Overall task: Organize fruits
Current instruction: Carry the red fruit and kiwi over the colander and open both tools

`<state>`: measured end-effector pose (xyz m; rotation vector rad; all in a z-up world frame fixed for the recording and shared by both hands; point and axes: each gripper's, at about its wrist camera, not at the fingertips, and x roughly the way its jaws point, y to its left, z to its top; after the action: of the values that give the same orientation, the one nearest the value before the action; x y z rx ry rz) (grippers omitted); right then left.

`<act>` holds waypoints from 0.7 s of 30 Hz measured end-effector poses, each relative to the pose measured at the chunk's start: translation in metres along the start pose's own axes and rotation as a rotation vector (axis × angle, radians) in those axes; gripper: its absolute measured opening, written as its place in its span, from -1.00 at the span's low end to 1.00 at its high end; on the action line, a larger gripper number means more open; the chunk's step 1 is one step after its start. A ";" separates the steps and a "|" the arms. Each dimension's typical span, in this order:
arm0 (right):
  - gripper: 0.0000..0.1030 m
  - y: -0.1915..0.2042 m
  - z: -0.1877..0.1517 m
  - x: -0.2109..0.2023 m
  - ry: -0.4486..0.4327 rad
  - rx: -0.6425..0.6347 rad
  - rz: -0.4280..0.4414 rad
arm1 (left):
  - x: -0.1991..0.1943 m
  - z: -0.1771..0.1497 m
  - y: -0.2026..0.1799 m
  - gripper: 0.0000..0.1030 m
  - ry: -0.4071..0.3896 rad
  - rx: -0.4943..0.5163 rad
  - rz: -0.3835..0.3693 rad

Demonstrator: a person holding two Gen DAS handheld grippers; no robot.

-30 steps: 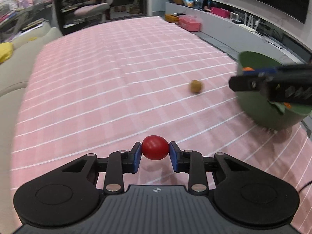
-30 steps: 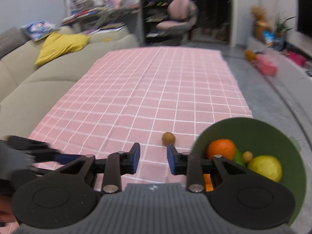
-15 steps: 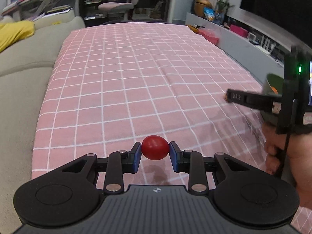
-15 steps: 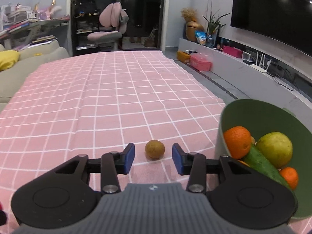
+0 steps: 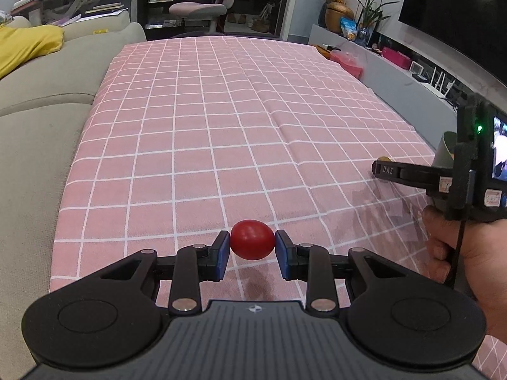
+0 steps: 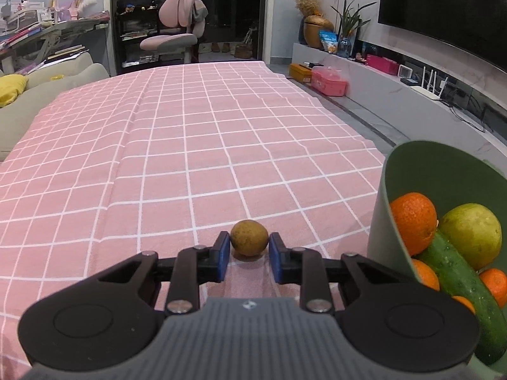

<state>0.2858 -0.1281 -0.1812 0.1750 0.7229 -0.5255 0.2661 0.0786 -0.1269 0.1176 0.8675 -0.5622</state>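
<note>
My left gripper (image 5: 252, 244) is shut on a small red round fruit (image 5: 252, 239) and holds it just above the pink checked tablecloth (image 5: 221, 133). My right gripper (image 6: 248, 246) has its blue pads on either side of a small brown round fruit (image 6: 248, 237) that rests on the cloth; the pads are at or very near its sides. A green bowl (image 6: 443, 171) stands right of it, holding oranges (image 6: 413, 221), a yellow-green fruit (image 6: 472, 234) and a cucumber (image 6: 465, 291). The right gripper also shows in the left wrist view (image 5: 385, 168), far right.
A beige sofa (image 5: 38, 101) with a yellow cushion (image 5: 25, 44) runs along the table's left side. A grey TV shelf (image 6: 412, 95) with boxes and plants lies to the right. A pink chair (image 6: 177, 31) stands beyond the far end.
My right gripper has moved forward around the brown fruit and narrowed its jaws onto it. The left gripper keeps hold of the red fruit and has turned a little.
</note>
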 end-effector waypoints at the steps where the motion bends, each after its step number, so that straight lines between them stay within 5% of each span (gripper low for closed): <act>1: -0.56 0.000 0.000 -0.002 0.001 0.002 0.006 | -0.001 0.000 0.000 -0.32 0.000 0.003 -0.001; 10: -0.56 -0.003 -0.008 -0.028 0.045 -0.019 0.087 | -0.006 -0.002 -0.006 -0.32 0.002 0.031 -0.002; 21: -0.57 -0.069 -0.032 -0.126 0.211 -0.292 0.404 | -0.039 -0.021 -0.067 -0.32 0.010 0.039 -0.037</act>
<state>0.1530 -0.1269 -0.1189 0.1001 0.9330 -0.0125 0.1973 0.0444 -0.1029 0.1406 0.8700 -0.6139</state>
